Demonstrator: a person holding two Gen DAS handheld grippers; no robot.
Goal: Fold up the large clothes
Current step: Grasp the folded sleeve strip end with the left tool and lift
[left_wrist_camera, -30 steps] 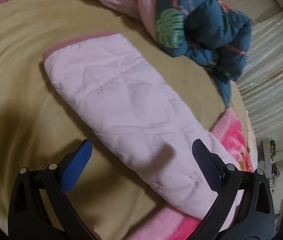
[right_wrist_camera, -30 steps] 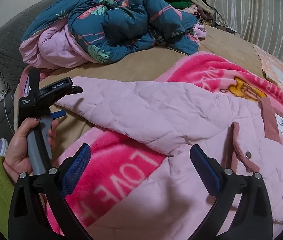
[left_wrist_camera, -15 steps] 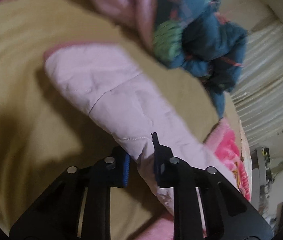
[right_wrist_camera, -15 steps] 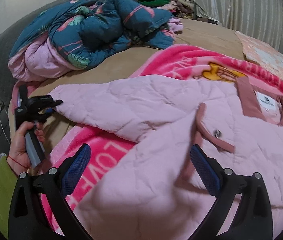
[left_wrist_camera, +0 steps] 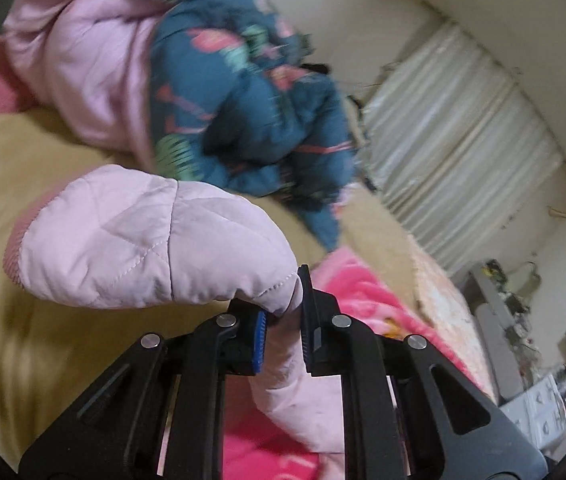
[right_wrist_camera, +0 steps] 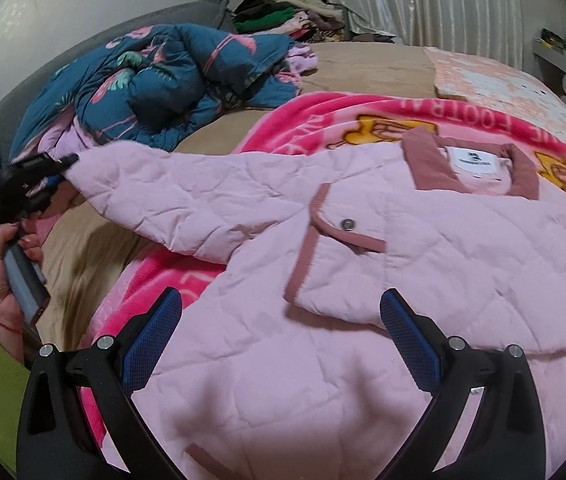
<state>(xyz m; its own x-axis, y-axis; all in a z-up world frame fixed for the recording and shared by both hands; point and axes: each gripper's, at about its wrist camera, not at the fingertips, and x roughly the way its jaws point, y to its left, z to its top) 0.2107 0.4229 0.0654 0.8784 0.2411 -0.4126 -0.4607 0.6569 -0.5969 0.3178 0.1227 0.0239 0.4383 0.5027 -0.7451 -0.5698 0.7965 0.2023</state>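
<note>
Only beginning: left claw (left_wrist_camera: 281, 312) pinching quilted pale-pink jacket's (right_wrist_camera: 363, 280) sleeve (left_wrist_camera: 155, 236) at lower centre, right claw (right_wrist_camera: 279, 336) hovering wide and empty, body lying unfolded.

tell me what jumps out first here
A pale pink quilted jacket lies spread over a hot-pink blanket on the bed. The left gripper pinches its sleeve and holds it off the bed. A teal flamingo duvet is heaped behind.

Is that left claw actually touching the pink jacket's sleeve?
Touching: the left wrist view shows the left gripper pinching a fold of the sleeve between its pads.
</note>
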